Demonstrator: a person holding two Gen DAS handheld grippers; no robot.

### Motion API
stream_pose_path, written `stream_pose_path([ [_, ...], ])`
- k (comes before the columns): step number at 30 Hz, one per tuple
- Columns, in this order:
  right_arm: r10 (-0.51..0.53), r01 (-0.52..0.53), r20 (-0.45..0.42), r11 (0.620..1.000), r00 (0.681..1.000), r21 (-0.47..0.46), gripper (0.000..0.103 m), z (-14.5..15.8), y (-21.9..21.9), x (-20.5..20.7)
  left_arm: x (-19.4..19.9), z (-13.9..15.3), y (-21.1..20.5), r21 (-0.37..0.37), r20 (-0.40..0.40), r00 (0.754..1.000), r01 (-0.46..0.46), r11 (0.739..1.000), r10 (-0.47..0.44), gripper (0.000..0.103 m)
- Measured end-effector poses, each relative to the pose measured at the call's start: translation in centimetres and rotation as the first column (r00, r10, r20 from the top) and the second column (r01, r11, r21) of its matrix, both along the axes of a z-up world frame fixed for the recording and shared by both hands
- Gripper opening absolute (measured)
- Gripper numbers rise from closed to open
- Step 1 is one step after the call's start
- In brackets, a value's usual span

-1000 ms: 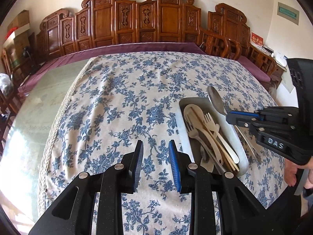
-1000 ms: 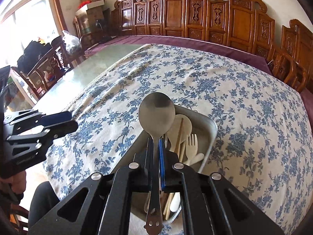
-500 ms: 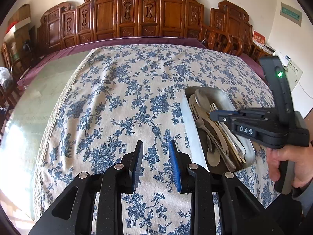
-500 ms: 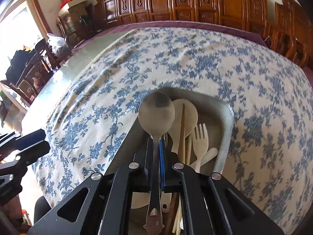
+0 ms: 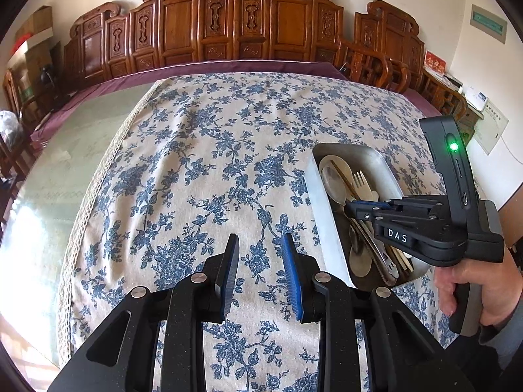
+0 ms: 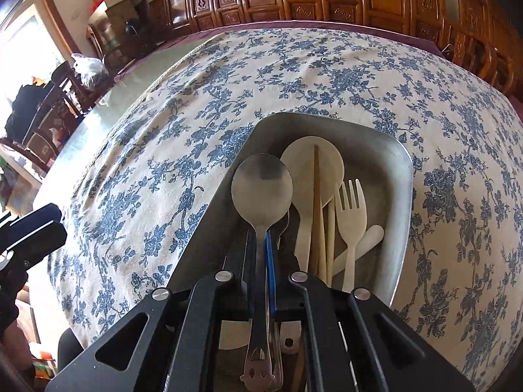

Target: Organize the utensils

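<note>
Left wrist view: the left hand-held gripper (image 5: pixel 260 271) hangs over the bench (image 5: pixel 75 150), which is covered by a cream tablecloth with a blue floral print (image 5: pixel 202 150). Its jaws stand partly open with only cloth showing between them; it holds nothing. To its right a rectangular grey metal tray (image 5: pixel 318 202) lies on the cloth, holding a mixed pile of utensils. The right hand-held gripper (image 5: pixel 351 205), black and gripped by a person's hand (image 5: pixel 477 281), reaches into the tray from the right. A green indicator light (image 5: pixel 453 146) glows on its upright body. Its fingertips sit among the utensils, at the neck of a stainless steel spoon with a round bowl (image 5: pixel 333 181).

Right wrist view: the right hand-held gripper (image 6: pixel 260 251) is clamped shut on the handle of the stainless steel spoon (image 6: pixel 261 189). The spoon's bowl points away from the camera and lies inside the metal tray (image 6: pixel 400 202), along its left wall; whether the bowl touches the tray floor cannot be told. Just beside it, to the right, lie a pale round-bowled spoon (image 6: pixel 312 170), a wooden chopstick (image 6: pixel 316 202) crossing that spoon, a cream plastic fork (image 6: pixel 351 209) and a pale handle end (image 6: pixel 372 236). The left hand-held gripper (image 6: pixel 32 235) appears at the left edge, well apart from the tray.
</note>
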State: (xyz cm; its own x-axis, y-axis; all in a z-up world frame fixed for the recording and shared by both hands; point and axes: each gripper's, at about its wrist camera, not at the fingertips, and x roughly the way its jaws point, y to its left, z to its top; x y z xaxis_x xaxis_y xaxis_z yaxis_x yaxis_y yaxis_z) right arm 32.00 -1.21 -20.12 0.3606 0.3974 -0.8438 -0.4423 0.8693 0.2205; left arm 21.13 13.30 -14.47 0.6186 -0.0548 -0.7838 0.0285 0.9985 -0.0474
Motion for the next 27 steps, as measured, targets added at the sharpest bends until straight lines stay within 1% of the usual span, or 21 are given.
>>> stream_pose_path([
  [5,0.005,-0.006,0.029,1.000,1.000,0.021,0.008,1.2,-1.2,-0.5,-0.2,0.3,-0.7,0.000,0.005,1.000,0.004,1.000,-0.004,0.025],
  [9,0.004,-0.007,0.066,0.999,0.998,0.041,0.008,2.8,-2.9,-1.5,-0.7,0.9,-1.8,0.004,0.016,1.000,0.014,1.000,-0.014,0.026],
  [11,0.004,-0.008,0.094,0.999,0.996,0.044,0.008,3.6,-3.8,-2.2,-1.0,1.4,-2.4,0.005,0.028,0.999,0.020,1.000,-0.020,0.031],
  [13,-0.003,-0.003,0.126,0.999,0.992,0.042,0.008,4.7,-5.2,-3.5,-1.6,2.0,-3.0,-0.001,0.044,0.999,0.025,1.000,-0.025,0.033],
  [14,-0.006,0.000,0.135,0.999,0.991,0.042,0.016,5.1,-5.7,-3.9,-1.7,2.2,-3.2,-0.005,0.048,0.998,0.027,1.000,-0.027,0.033],
  [15,-0.012,0.007,0.148,0.999,0.989,0.038,0.020,5.5,-6.4,-4.6,-1.9,2.4,-3.6,-0.007,0.053,0.998,0.031,1.000,-0.030,0.033],
  [16,-0.018,0.013,0.159,0.999,0.987,0.038,0.024,5.8,-7.0,-5.0,-2.2,2.6,-4.0,-0.005,0.058,0.998,0.035,0.999,-0.035,0.034],
  [17,-0.025,0.018,0.171,0.999,0.985,0.041,0.025,6.2,-7.8,-5.6,-2.3,2.7,-4.3,-0.004,0.060,0.997,0.038,0.999,-0.038,0.034],
  [18,-0.033,0.026,0.177,0.999,0.984,0.044,0.025,6.5,-8.6,-6.2,-2.6,2.9,-4.7,-0.005,0.063,0.997,0.044,0.999,-0.043,0.037],
  [19,-0.040,0.032,0.181,0.998,0.983,0.049,0.025,6.8,-9.2,-6.6,-2.8,3.0,-5.1,-0.006,0.068,0.996,0.050,0.999,-0.049,0.042],
  [20,-0.051,0.041,0.189,0.998,0.981,0.055,0.026,7.1,-10.0,-7.2,-3.0,3.2,-5.5,-0.006,0.073,0.996,0.054,0.999,-0.053,0.044],
  [21,-0.058,0.047,0.196,0.997,0.979,0.059,0.028,7.4,-10.6,-7.7,-3.3,3.3,-5.8,-0.004,0.077,0.995,0.058,0.998,-0.057,0.049],
  [23,-0.080,0.068,0.223,0.996,0.972,0.061,0.042,8.2,-12.0,-9.0,-3.9,3.6,-6.7,-0.001,0.085,0.994,0.063,0.998,-0.062,0.059],
  [25,-0.098,0.085,0.247,0.994,0.964,0.063,0.051,8.9,-13.1,-10.1,-4.6,4.0,-7.5,0.000,0.098,0.993,0.063,0.998,-0.062,0.074],
  [26,-0.108,0.093,0.255,0.993,0.961,0.068,0.056,9.3,-13.7,-10.7,-4.8,4.1,-7.8,0.001,0.102,0.993,0.062,0.998,-0.062,0.076],
  [27,-0.117,0.102,0.261,0.992,0.958,0.071,0.060,9.5,-14.3,-11.3,-5.2,4.3,-8.2,0.003,0.106,0.992,0.063,0.998,-0.063,0.080],
])
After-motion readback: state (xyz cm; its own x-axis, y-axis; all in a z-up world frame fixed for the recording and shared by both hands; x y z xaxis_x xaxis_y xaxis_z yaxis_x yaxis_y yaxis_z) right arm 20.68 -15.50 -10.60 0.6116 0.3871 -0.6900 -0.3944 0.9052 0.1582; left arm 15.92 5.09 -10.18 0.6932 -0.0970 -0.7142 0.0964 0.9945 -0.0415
